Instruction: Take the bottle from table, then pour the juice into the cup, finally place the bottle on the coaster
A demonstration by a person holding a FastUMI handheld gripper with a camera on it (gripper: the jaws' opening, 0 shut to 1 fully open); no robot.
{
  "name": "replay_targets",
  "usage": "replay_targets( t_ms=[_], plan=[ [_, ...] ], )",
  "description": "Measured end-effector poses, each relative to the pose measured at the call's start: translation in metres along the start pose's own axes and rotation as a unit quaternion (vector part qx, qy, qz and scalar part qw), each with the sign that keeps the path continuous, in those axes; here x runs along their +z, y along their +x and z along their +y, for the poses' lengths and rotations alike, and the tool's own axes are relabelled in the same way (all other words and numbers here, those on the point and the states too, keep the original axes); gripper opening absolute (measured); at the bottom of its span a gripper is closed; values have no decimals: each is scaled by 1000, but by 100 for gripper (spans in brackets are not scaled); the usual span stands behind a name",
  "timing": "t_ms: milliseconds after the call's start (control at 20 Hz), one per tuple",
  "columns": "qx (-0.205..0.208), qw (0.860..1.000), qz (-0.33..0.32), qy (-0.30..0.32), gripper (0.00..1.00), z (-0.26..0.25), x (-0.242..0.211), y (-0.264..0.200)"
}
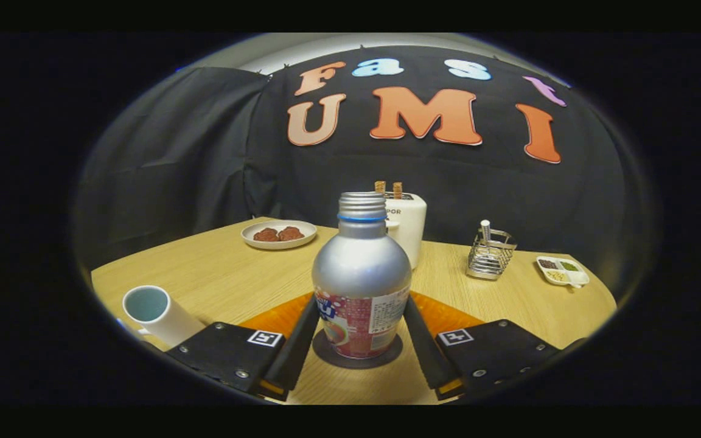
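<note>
The hand-held gripper (359, 331) grasps the silver aluminium bottle (361, 286) standing on the dark round coaster (356, 358); a crooked release could topple it.

Silver bottle (361, 274) with a blue neck ring and red-and-white label; dark grey coaster (356, 359); white cup (159, 313), pale blue inside; light wood-grain worktop (223, 274); black hand-held gripper (358, 331) fingers.

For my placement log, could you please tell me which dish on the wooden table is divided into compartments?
The small white rectangular tray, beyond the fingers beside the wire basket; the round white plate is undivided. The gripper flanks the silver bottle.
</note>
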State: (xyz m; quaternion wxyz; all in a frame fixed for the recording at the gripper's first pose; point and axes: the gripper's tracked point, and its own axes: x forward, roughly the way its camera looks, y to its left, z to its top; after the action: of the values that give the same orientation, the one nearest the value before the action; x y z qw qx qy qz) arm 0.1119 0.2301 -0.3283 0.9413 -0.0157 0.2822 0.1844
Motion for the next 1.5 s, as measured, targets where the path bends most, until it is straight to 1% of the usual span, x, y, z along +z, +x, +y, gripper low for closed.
replay_targets(
  t_ms=[150,400,750,900,1100,1300,1500],
  plan=[
    [-10,1000,-12,-6,82,-5,7,-11],
    [-15,998,-54,-7,94,-11,38,-45],
    [-28,988,-150,7,95,-28,107,-128],
    [-32,983,-180,-7,95,-30,129,-170],
    [-57,976,-208,-40,95,-40,156,-224],
    [-65,975,-209,-29,96,-48,163,-264],
    [-80,972,-219,-15,96,-63,164,-291]
  ],
)
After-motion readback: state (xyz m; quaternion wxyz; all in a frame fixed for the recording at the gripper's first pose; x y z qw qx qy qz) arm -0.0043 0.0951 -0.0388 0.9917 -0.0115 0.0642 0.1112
